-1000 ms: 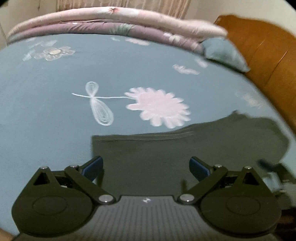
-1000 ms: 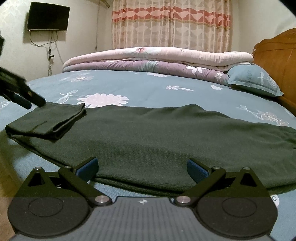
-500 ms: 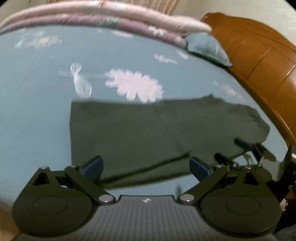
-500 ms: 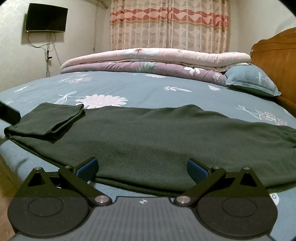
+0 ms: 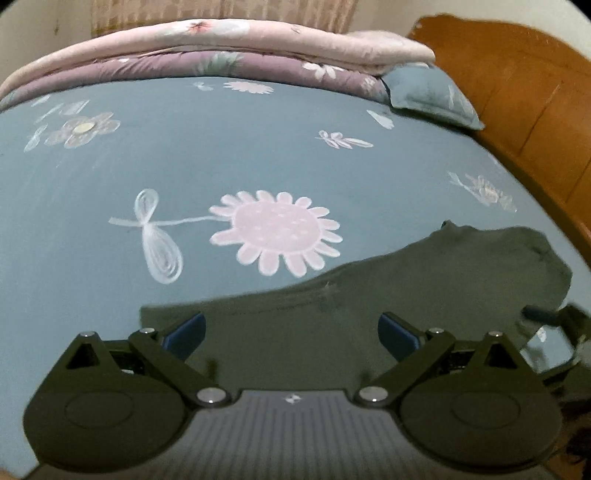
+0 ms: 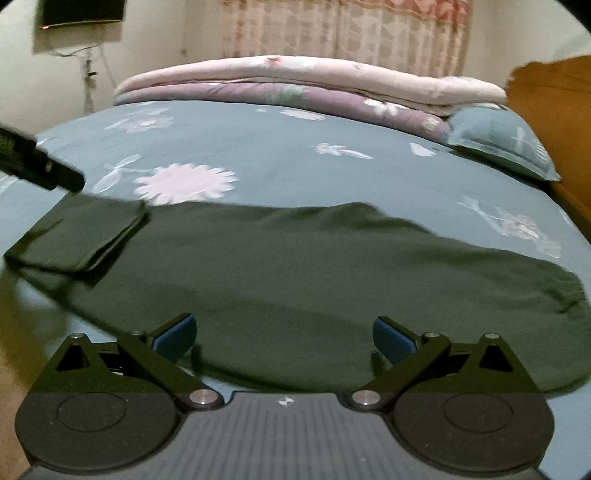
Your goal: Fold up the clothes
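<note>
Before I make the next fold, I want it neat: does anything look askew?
On the dark green knit garment, only the left end is folded over, at a slant. Its elastic end lies bunched.

The garment (image 6: 280, 273) is a plain dark olive green, its folded-over end at the left the same shade. It lies on a dusty blue-grey bedsheet (image 5: 207, 155) printed with pale pink daisies and thin white outlined leaves and sprigs. At the far side, the folded quilt (image 6: 303, 85) shows a pale pink layer over a mauve one, both with faint white and green blossoms. The pillow (image 6: 498, 144) at the far right matches the sheet's blue-grey. The headboard (image 5: 524, 107) is orange-brown wood. The curtain (image 6: 343, 29) is cream with salmon-pink bands. Both grippers are black with blue finger pads (image 6: 177, 336).
</note>
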